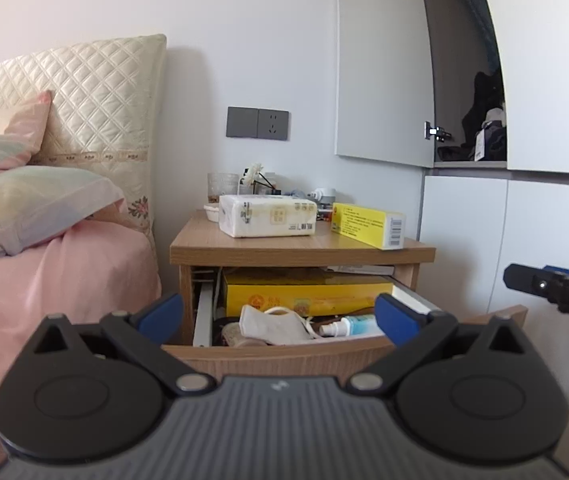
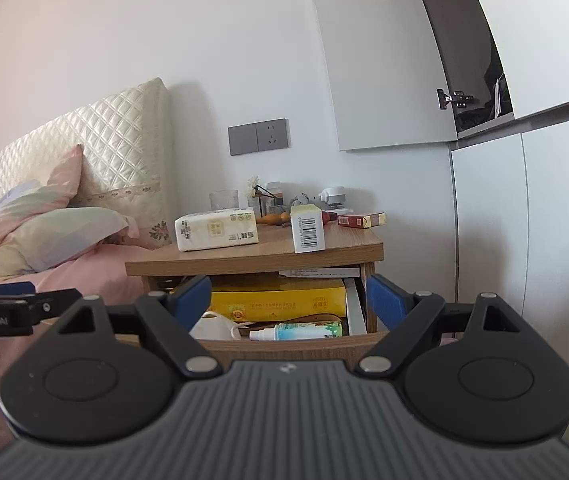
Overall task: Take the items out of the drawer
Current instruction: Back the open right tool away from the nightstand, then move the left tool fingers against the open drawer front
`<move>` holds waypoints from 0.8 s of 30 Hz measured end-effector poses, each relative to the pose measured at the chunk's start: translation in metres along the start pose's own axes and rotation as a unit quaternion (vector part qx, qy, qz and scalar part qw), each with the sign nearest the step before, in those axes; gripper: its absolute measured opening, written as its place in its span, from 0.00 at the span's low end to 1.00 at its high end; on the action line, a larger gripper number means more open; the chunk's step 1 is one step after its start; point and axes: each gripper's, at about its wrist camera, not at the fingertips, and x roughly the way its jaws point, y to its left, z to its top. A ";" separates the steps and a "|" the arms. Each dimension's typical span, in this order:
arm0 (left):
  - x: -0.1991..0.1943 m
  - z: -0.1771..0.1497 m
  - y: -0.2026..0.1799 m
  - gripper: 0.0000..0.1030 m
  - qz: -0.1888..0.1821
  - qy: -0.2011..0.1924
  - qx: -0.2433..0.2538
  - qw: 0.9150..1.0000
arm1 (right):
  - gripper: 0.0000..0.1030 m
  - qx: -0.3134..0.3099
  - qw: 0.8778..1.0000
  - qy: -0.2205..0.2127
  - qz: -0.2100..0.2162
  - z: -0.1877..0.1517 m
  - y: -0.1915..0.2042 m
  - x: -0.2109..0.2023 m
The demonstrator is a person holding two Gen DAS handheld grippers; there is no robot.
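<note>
Both claws, left [image 1: 280,314] and right [image 2: 288,300], are hovering spread and empty before the open drawer [image 1: 284,354]. Ahead, the spray bottle [image 2: 296,331], mask [image 1: 274,326] and yellow box [image 2: 280,300] are waiting inside.

A plain white wall [image 1: 244,40] is seen ahead of the hand-held gripper, lit by soft daylight. A grey switch and socket plate [image 1: 257,123] is mounted on it. To the left, a bed [image 1: 44,280] with a cream quilted headboard [image 1: 104,92] and pink bedding is set. To the right, white wardrobe doors [image 1: 524,260] are ranged, one upper door [image 1: 384,60] being left ajar.
</note>
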 end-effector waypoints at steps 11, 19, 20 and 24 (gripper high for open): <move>-0.015 -0.004 0.003 1.00 0.011 -0.010 0.014 1.000 | 0.84 0.003 1.000 0.004 0.013 -0.002 0.008 -0.007; -0.031 -0.012 -0.007 1.00 0.014 -0.029 0.028 0.999 | 0.84 -0.004 1.000 0.001 0.009 -0.002 0.012 -0.021; -0.032 -0.012 -0.006 1.00 0.013 -0.031 0.027 0.999 | 0.84 -0.002 1.000 -0.002 0.009 -0.003 0.011 -0.024; -0.034 -0.012 -0.005 1.00 0.014 -0.033 0.020 0.999 | 0.84 -0.009 1.000 -0.007 0.009 -0.009 0.011 -0.029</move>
